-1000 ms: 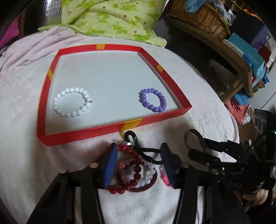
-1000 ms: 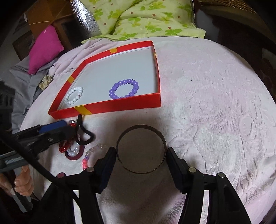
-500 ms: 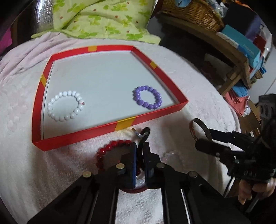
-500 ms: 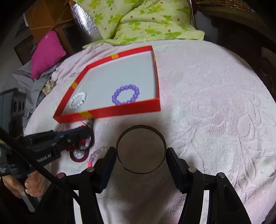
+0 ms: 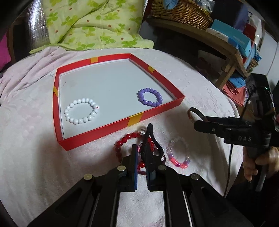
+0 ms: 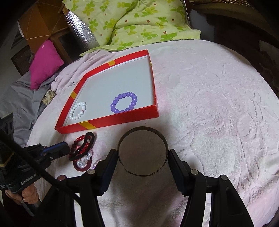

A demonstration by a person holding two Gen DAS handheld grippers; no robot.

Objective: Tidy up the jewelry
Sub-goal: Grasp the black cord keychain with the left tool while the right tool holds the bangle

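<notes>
The left gripper [image 5: 141,157] has its jaws drawn nearly together, pinching a black cord [image 5: 149,138] that loops up and out between the blue pads [image 5: 134,167]. From the right wrist view the same cord [image 6: 83,146] drapes over a pile of loose pieces just in front of the tray: a red bead bracelet [image 5: 125,139], a small white pearl string [image 6: 83,159] and a dark red ring [image 6: 82,167] under them. Whether the pads also catch any red beads cannot be told.

The right gripper [image 6: 142,157] is spread wide, its jaws set against the two sides of a thin metal bangle [image 6: 142,150], which is held level between them and shows a gap in its near edge. In the left wrist view the bangle [image 5: 192,113] pokes out past the gripper's tip, above the cloth.

The red tray [image 5: 97,129] lies on the pink cloth [image 6: 218,108]. Inside it are a white bracelet [image 5: 81,111] near the left wall and a purple bracelet [image 5: 150,97] near the right front corner, well apart. A clear and pink bracelet [image 5: 177,152] lies on the cloth beside the pile, outside the tray.

Behind the tray lies a green floral quilt [image 6: 132,22]. A magenta cushion [image 6: 45,62] sits off to the left. To the right stands a wooden shelf [image 5: 226,50] with a wicker basket [image 5: 181,12] and boxes.
</notes>
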